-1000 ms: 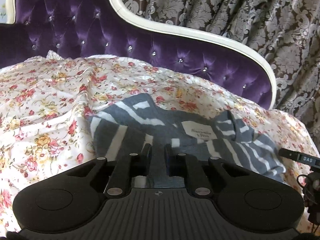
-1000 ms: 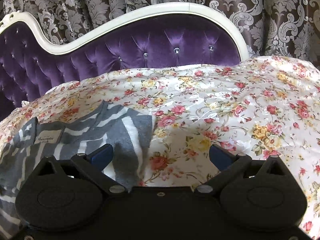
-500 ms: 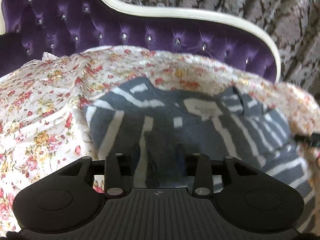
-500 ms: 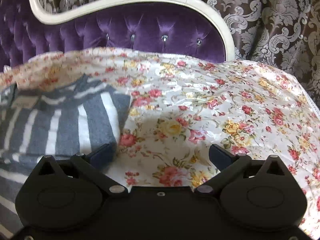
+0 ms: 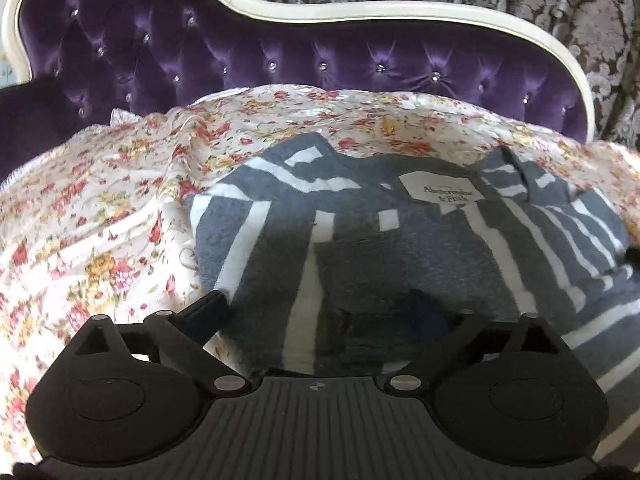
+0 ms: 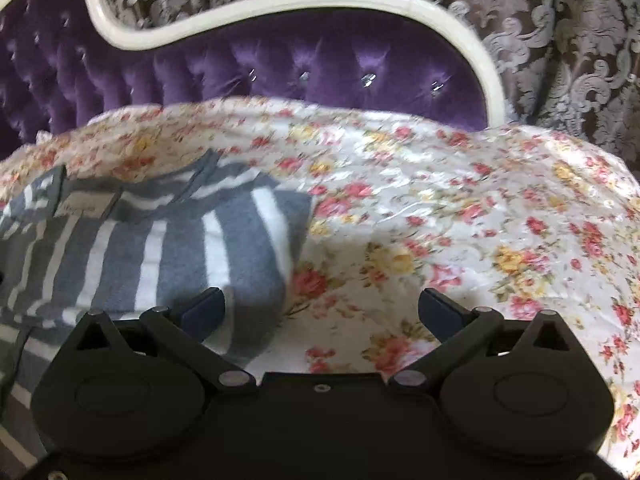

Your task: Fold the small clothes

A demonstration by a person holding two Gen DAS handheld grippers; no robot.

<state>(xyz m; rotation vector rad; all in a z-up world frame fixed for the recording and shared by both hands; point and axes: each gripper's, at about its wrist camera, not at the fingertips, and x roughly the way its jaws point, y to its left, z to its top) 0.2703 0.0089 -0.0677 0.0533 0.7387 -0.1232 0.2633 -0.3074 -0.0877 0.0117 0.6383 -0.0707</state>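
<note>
Under our left gripper (image 5: 320, 312), fingers spread wide, shadow obscures the right fingertip. Our right gripper (image 6: 320, 308) is likewise spread. Between them, on the floral sheet (image 6: 460, 216), lies the grey-and-white striped garment (image 5: 400, 240), partly folded, label upward.

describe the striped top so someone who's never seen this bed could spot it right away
Start at the purple tufted headboard with its cream frame; below it spreads a floral bedspread. On that spread lies the striped top, grey with white stripes and a pale rectangular label near its collar. It is the only plain, non-flowered fabric on the bed.
</note>
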